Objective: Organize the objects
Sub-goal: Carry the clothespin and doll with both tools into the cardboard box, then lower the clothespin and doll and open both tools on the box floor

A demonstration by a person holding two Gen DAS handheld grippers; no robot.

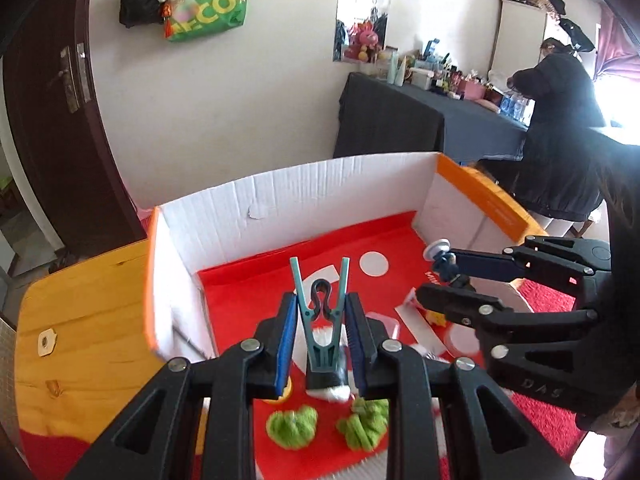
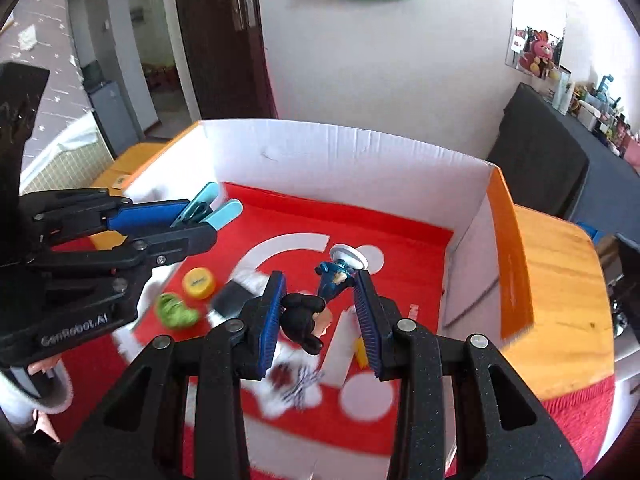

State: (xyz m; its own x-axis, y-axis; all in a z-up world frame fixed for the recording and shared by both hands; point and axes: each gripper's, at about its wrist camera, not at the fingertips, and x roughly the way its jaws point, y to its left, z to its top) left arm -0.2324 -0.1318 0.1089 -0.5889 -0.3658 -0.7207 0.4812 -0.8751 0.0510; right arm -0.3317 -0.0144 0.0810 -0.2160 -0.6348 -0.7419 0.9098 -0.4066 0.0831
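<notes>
Teal clothespin (image 1: 321, 320) clamped between left gripper (image 1: 321, 344) pads, above box middle. Mouse figurine (image 2: 316, 312) pinched in right gripper (image 2: 320, 320), nearer right wall. Cardboard box (image 2: 360, 152) holds yellow cap (image 2: 198, 282), green scrunchies (image 1: 293, 426).

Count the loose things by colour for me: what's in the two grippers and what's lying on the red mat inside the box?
Teal: 1, clothes peg in the left gripper
Black and blue: 1, mouse figure in the right gripper
Green: 2, yarn bundles
Yellow: 1, cap
Total: 5; blurred items underneath not counted.
</notes>
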